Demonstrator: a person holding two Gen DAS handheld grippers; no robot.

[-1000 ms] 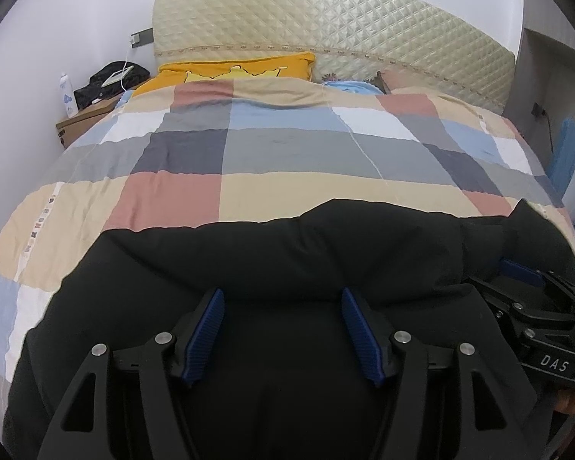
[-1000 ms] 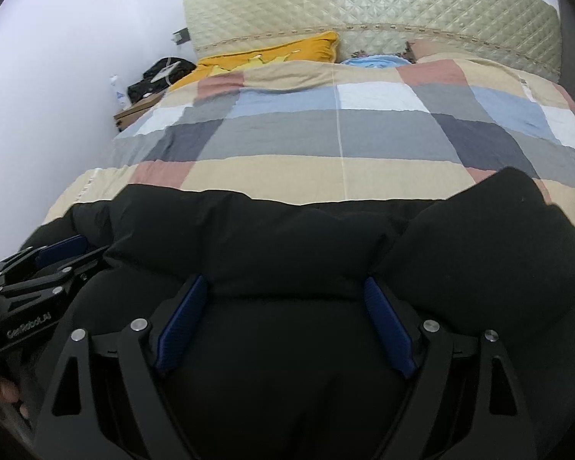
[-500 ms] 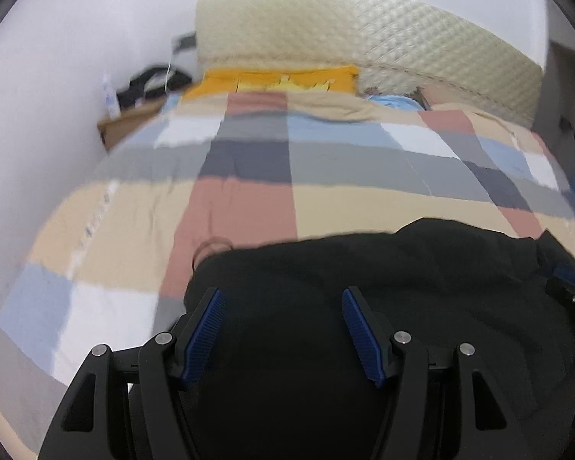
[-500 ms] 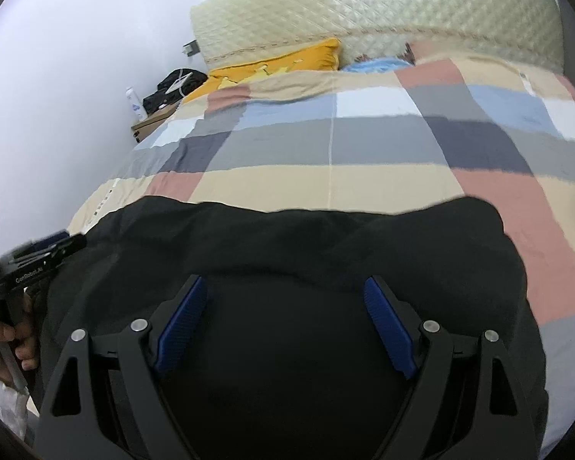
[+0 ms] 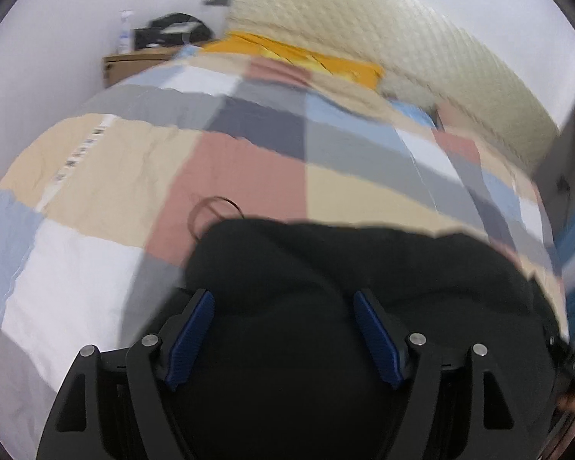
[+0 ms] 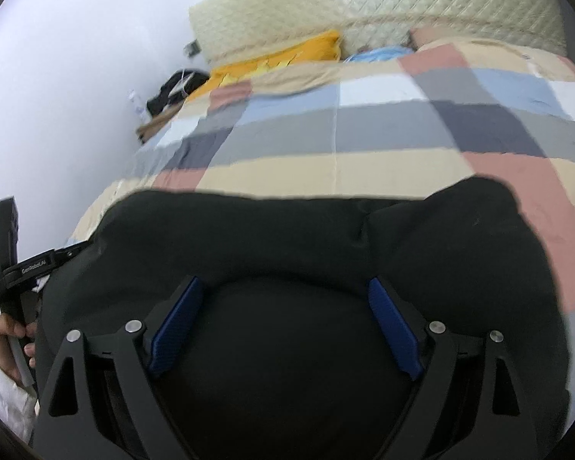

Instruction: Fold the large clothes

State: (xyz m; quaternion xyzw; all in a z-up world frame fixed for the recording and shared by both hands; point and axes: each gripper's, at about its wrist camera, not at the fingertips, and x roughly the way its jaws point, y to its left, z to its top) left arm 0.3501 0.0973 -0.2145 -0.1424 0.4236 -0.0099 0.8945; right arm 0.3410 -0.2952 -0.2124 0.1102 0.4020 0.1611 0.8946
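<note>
Black padded garment (image 5: 326, 268) lies bunched on the bed (image 5: 96, 161); we spread both grippers' jaws, opening over it to release the fold.

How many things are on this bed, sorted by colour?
Black: 1, the puffy garment
Yellow: 1, the pillow
Light blue: 1, a cloth by the headboard
Checked: 1, the quilt
Total: 4

Checked quilt (image 6: 345, 161) lies open beyond the black garment (image 6: 287, 253); headboard (image 6: 402, 0), yellow pillow (image 6: 280, 57), cluttered nightstand (image 5: 134, 63) bound the far end.
</note>
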